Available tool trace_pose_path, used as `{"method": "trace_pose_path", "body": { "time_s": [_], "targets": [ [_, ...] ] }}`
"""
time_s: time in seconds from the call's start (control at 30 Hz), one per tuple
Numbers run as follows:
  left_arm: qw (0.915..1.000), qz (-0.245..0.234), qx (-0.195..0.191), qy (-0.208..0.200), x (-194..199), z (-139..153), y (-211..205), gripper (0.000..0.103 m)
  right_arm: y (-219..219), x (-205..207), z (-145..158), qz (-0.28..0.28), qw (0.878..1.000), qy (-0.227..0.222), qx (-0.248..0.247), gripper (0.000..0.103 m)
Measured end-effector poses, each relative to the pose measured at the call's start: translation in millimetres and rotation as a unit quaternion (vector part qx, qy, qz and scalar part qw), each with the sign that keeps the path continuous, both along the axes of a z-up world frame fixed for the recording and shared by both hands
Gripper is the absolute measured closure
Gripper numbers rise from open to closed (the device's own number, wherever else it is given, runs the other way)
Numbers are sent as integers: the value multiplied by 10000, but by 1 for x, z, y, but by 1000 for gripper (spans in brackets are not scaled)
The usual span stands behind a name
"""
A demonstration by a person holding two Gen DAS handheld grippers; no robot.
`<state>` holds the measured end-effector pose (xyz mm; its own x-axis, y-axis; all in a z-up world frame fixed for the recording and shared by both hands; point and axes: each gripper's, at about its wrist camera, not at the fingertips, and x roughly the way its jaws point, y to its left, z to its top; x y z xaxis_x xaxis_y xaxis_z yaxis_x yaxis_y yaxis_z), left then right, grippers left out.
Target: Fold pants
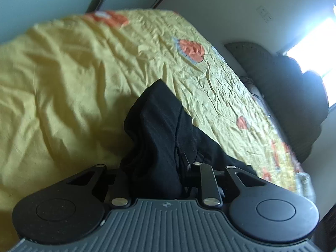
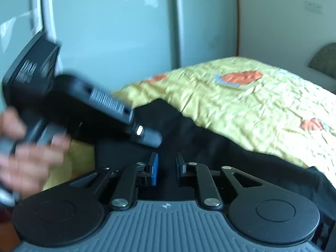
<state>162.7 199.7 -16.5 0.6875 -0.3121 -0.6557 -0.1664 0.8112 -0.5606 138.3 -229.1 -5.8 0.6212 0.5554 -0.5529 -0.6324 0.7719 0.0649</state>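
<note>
The black pants (image 1: 159,121) rise in a bunched fold off the yellow quilt (image 1: 73,73). My left gripper (image 1: 155,168) is shut on that fold, and the cloth hides its fingertips. In the right wrist view the pants (image 2: 210,147) stretch across the bed's near side, from the gripper out to the lower right. My right gripper (image 2: 167,161) sits low over them, its jaws a narrow gap apart and filled with black cloth that looks pinched. The left gripper (image 2: 151,138) reaches in from the left, blurred, held by a hand (image 2: 31,159).
The bed's yellow quilt (image 2: 241,105) has orange patches. Pale wardrobe doors (image 2: 115,31) stand behind the bed. A dark heap (image 1: 294,105) lies past the bed's right edge under a bright window (image 1: 315,42). A greenish cushion (image 2: 325,61) leans at the far wall.
</note>
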Motion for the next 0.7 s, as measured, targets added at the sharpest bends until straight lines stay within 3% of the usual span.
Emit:
{"method": "trace_pose_path", "body": {
  "time_s": [0.13,0.27,0.33,0.53,0.7],
  "targets": [
    [9967,47,753,-286,-10,10,-21,80,11,22,-6,-29,9998,206,-36,87],
    [9883,86,1371,-658,-27,27,-44,83,13,34,2,-93,9989,196,408,87],
    [9829,89,1627,-851,-35,36,-57,83,10,28,5,-124,9990,179,388,87],
    [9638,-89,2177,-1537,-63,57,-109,84,-22,8,15,-272,9946,74,1000,87],
    [9570,-297,2242,-1817,-73,68,-140,84,-56,-11,24,-513,9889,-85,1394,87]
  ]
}}
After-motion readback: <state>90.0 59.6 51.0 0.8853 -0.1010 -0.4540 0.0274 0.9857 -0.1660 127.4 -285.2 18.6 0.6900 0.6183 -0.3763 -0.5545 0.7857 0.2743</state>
